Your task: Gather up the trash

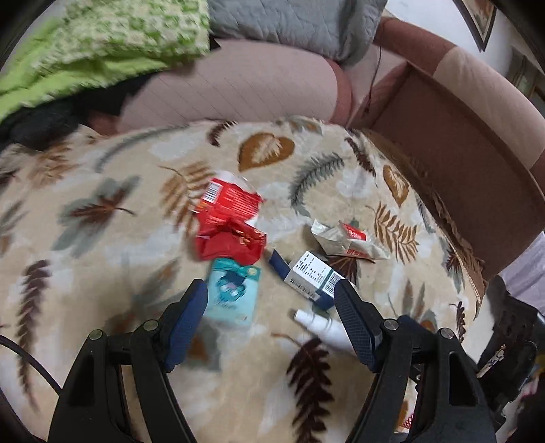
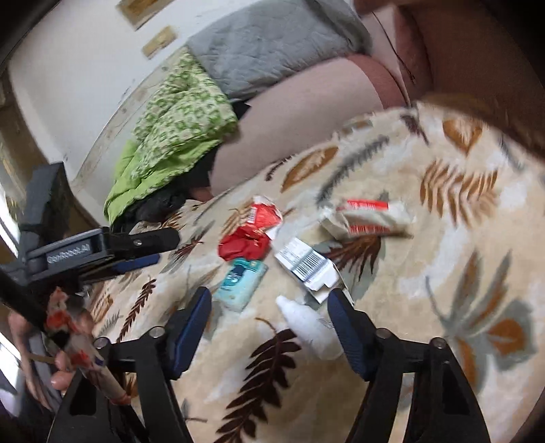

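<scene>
Trash lies on a leaf-patterned blanket: a crumpled red wrapper, a teal packet, a blue and white box, a white bottle and a silver and red wrapper. My left gripper hangs open over the teal packet and the box and holds nothing. My right gripper is open too, with the bottle lying just inside its right finger. In the right wrist view the left gripper shows side-on at the left.
A brown sofa arm borders the blanket on the right. Behind the trash are a pink cushion, a green patterned cloth and a grey quilt. A hand holds a red-patterned thing at lower left.
</scene>
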Tool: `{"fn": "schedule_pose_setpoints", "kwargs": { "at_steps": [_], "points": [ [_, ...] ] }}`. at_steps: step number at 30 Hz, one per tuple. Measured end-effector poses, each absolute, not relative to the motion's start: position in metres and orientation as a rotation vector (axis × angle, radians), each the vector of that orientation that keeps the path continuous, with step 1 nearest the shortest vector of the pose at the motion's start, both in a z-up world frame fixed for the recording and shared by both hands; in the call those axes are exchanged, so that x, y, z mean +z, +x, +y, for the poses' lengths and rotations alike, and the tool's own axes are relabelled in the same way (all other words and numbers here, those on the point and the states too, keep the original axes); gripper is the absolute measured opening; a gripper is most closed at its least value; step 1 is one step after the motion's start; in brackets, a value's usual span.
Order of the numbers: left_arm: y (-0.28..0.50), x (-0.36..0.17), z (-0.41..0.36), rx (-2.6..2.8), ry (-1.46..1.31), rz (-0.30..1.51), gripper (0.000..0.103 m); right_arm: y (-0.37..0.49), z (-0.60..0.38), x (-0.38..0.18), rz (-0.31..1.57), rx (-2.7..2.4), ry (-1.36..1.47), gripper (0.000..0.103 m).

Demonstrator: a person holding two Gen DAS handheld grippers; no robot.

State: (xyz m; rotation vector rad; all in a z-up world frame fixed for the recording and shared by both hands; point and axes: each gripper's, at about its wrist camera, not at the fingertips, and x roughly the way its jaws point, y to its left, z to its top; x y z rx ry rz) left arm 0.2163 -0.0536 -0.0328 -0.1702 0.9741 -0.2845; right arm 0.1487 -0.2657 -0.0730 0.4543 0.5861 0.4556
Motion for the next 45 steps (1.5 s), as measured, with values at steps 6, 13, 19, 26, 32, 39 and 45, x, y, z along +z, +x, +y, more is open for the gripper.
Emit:
{"fn": "schedule_pose_setpoints", "kwargs": {
  "at_steps": [6,13,19,26,32,39,45],
  "points": [
    [0.236,-0.079,-0.049,-0.239,-0.126,1.049,0.075,0.173,-0.26,-0.11,0.645,0.526,0.439,0.071],
    [0.243,-0.083,-0.044,-0.25,-0.162,1.052,0.075,0.183,-0.242,-0.132,0.737,0.48,0.325,0.034],
    [0.256,-0.105,-0.05,-0.214,-0.12,1.08,0.075,0.172,-0.248,-0.131,0.724,0.479,0.328,0.033],
    [0.259,-0.139,-0.081,-0.135,0.1,1.144,0.075,0.175,-0.254,-0.136,0.723,0.475,0.393,0.033],
    [0.253,-0.124,-0.075,-0.123,0.05,1.124,0.034,0.175,-0.252,-0.135,0.714,0.47,0.395,0.033],
    [0.215,-0.087,-0.074,-0.158,-0.006,1.09,0.033,0.168,-0.257,-0.135,0.682,0.496,0.414,0.033],
    [0.131,-0.033,-0.067,-0.138,-0.042,0.874,0.033,0.132,-0.249,-0.112,0.629,0.532,0.387,0.033]
  ]
}}
